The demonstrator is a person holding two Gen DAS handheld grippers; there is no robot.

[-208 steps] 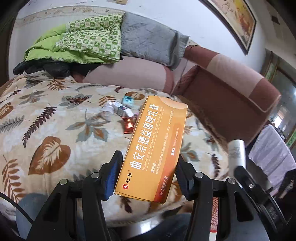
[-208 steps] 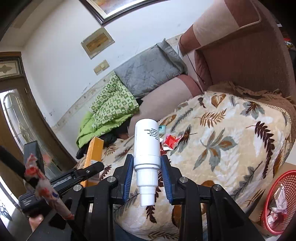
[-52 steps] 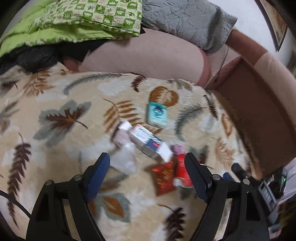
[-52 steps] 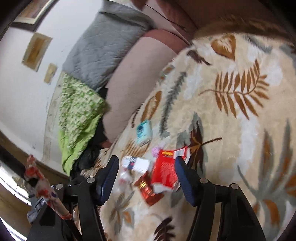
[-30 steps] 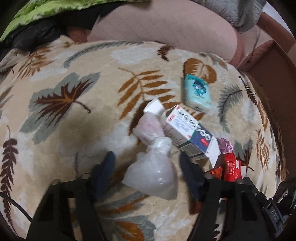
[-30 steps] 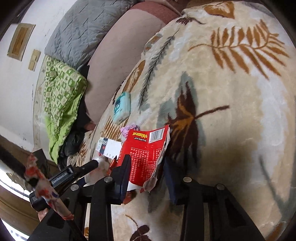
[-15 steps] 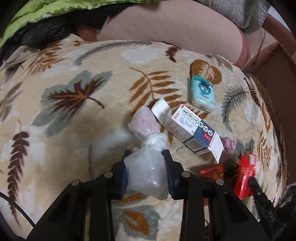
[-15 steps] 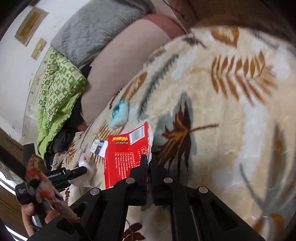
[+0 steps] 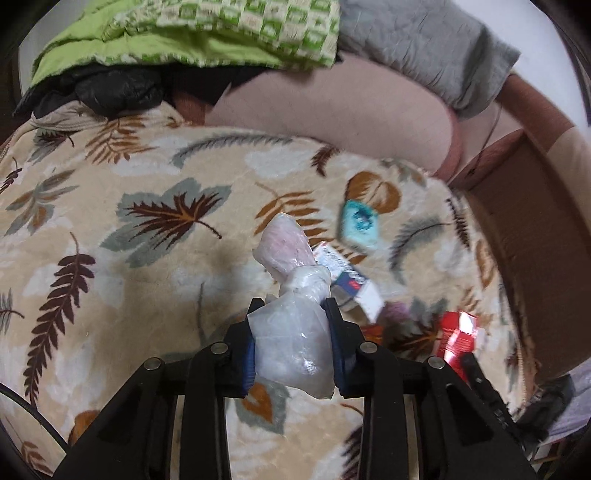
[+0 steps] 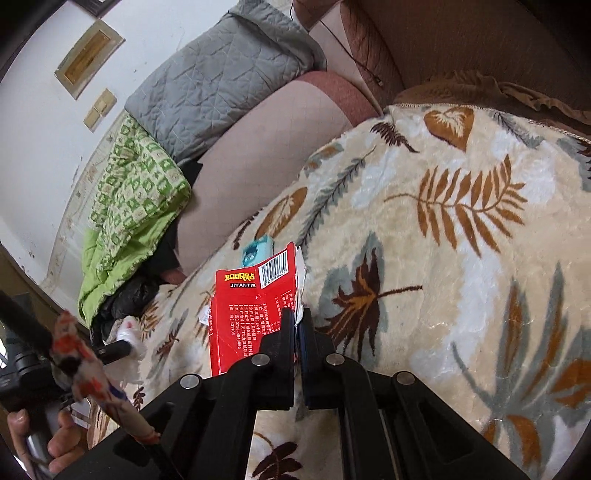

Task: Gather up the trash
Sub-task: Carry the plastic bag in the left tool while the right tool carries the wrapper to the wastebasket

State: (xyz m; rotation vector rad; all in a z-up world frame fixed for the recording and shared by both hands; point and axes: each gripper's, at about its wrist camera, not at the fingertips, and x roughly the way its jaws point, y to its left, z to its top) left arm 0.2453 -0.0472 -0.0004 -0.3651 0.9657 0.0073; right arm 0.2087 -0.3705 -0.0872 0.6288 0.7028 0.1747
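Note:
My left gripper (image 9: 293,334) is shut on a clear knotted plastic bag (image 9: 291,295), which hangs above the leaf-patterned blanket (image 9: 140,266). Below it lie a white and blue medicine box (image 9: 351,282), a teal packet (image 9: 360,221), a small purple scrap (image 9: 395,310) and an orange-red wrapper (image 9: 371,330). My right gripper (image 10: 298,319) is shut on the edge of a torn red packet (image 10: 251,306), held off the blanket (image 10: 461,258). That red packet (image 9: 458,332) also shows at the right of the left wrist view. The teal packet (image 10: 256,251) peeks out behind it.
A pink sofa cushion (image 9: 332,110) backs the blanket, with a green quilt (image 9: 184,33), a grey pad (image 9: 424,48) and black clothing (image 9: 114,88) piled on it. A brown armrest (image 9: 535,258) rises at the right. A person's hand (image 10: 40,439) holds the left gripper's handle.
Both grippers dropped the orange box and white bottle, came down open, then shut on the plastic bag and the red packet. Both pieces have since been lifted off the blanket.

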